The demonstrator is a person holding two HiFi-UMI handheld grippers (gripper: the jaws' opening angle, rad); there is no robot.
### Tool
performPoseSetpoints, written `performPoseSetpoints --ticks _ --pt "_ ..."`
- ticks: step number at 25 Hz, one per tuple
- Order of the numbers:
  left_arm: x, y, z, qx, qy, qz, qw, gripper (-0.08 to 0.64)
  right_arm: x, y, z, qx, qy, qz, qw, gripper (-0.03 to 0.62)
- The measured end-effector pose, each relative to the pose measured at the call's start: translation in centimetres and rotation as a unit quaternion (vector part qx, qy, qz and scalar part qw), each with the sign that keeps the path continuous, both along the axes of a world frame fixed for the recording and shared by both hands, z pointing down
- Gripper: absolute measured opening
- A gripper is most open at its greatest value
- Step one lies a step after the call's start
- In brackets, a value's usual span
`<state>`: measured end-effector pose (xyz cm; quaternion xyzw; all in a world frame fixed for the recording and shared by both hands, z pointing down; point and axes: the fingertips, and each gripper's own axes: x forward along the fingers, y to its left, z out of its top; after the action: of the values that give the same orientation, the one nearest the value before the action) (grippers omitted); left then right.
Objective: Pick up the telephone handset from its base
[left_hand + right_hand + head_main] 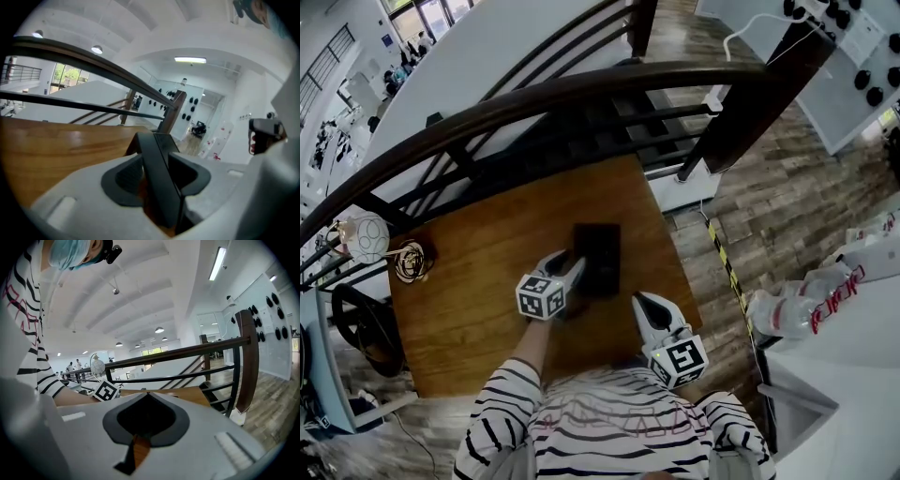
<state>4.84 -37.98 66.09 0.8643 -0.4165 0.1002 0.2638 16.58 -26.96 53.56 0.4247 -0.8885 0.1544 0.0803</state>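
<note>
A black telephone (600, 255) lies on the wooden table (478, 281), near its middle. My left gripper (573, 267) reaches its left side from the near edge. In the left gripper view the long black handset (158, 176) runs between the two dark pads (125, 177). Bare wood shows between the left pad and the handset, so the jaws stand open around it. My right gripper (644, 302) hovers to the right of the telephone, near the table's front edge, and holds nothing. Its fingertips (148, 394) meet in the right gripper view.
A dark curved railing (581, 89) runs behind the table. A pale globe lamp (366, 237) and a small round thing (411, 262) stand at the table's left corner. Plastic-wrapped goods (811, 300) lie at the right, beyond striped floor tape (727, 267).
</note>
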Motion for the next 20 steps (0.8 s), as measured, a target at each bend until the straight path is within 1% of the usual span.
performPoseSetpoints --ticks 5,9,12,15,18,20 --pt "0.3 -0.8 2.1 -0.032 0.016 -0.003 0.9993 0.199 0.5 -0.7 0.4 -0.008 0.002 -0.005 1.0 0.002" --pt "0.8 -1.1 3.3 -0.061 0.047 0.015 0.9969 0.232 0.4 -1.3 0.6 -0.011 0.002 -0.005 1.0 0.002" --pt "1.5 -1.1 3.7 -0.077 0.069 0.035 0.9941 0.241 0.5 -1.7 0.7 -0.013 0.003 -0.004 1.0 0.002" --pt "2.2 -1.0 4.1 -0.084 0.075 0.05 0.9924 0.241 0.6 -1.6 1.0 -0.013 0.003 -0.003 1.0 0.002" --pt "2.3 -1.1 4.2 -0.088 0.083 0.059 0.991 0.193 0.7 -1.5 1.3 -0.019 0.004 0.003 1.0 0.002" --pt "2.2 -1.1 4.1 -0.093 0.093 0.06 0.9895 0.182 0.8 -1.3 1.4 -0.02 0.004 0.004 1.0 0.002"
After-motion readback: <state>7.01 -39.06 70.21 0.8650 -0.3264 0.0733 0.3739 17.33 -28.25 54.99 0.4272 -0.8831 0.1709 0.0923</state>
